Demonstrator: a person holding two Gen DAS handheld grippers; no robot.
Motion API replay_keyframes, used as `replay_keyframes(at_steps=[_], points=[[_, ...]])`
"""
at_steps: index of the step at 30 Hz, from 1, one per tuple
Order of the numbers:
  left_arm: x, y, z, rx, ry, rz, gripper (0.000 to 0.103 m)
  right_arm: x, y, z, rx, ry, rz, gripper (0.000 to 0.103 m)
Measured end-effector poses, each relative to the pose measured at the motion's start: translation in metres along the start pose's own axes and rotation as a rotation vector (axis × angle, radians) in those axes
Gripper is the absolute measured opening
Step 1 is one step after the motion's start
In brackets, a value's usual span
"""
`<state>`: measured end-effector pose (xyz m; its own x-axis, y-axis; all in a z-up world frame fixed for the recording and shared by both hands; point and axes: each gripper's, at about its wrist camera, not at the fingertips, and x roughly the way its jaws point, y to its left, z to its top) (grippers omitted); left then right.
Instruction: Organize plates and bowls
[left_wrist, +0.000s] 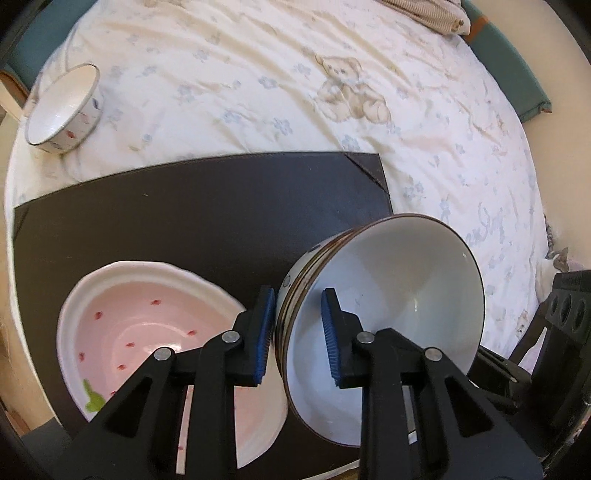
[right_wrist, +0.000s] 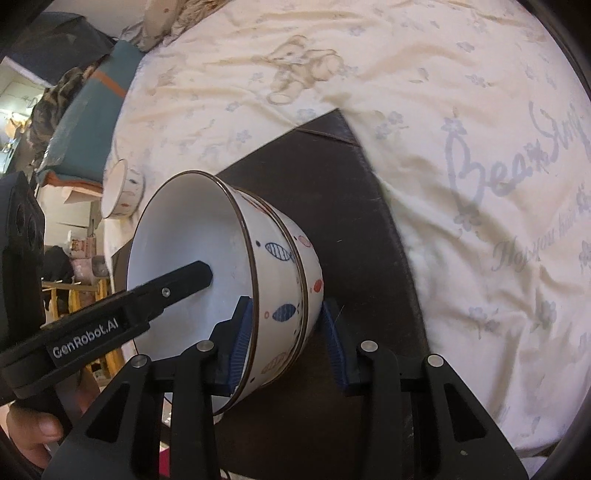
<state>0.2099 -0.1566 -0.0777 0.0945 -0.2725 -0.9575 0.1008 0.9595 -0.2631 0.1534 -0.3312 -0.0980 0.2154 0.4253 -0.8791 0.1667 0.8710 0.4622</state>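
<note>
Bear-print sheet (left_wrist: 258, 92), dark mat (left_wrist: 184, 214), both grippers (left_wrist: 297, 336) (right_wrist: 286, 345) grasping stacked fish bowls (right_wrist: 266, 280), tilted

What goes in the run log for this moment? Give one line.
left gripper: shut on stacked fish bowls rim | right gripper: shut on same stack | stack tilted above dark mat | pink bowl beside

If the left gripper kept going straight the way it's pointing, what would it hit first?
The left gripper is clamped on the stacked fish-pattern bowls. Beyond those, straight ahead lies the dark mat, probably with the pink strawberry bowl just beside; depth is unclear.
</note>
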Motion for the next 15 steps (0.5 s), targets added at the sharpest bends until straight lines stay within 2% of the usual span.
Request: replay_keyframes(at_steps=[8, 15], points=[[-0.036, 0.026, -0.024, -0.025, -0.023, 0.021, 0.022, -0.01, 0.038, -0.016, -0.05, 0.011, 0.047, 0.04], [-0.058, 0.07, -0.048, -0.084, -0.027, 0.019, 0.022, -0.006, 0.079, -0.027, -0.121, 0.019, 0.068, 0.04]])
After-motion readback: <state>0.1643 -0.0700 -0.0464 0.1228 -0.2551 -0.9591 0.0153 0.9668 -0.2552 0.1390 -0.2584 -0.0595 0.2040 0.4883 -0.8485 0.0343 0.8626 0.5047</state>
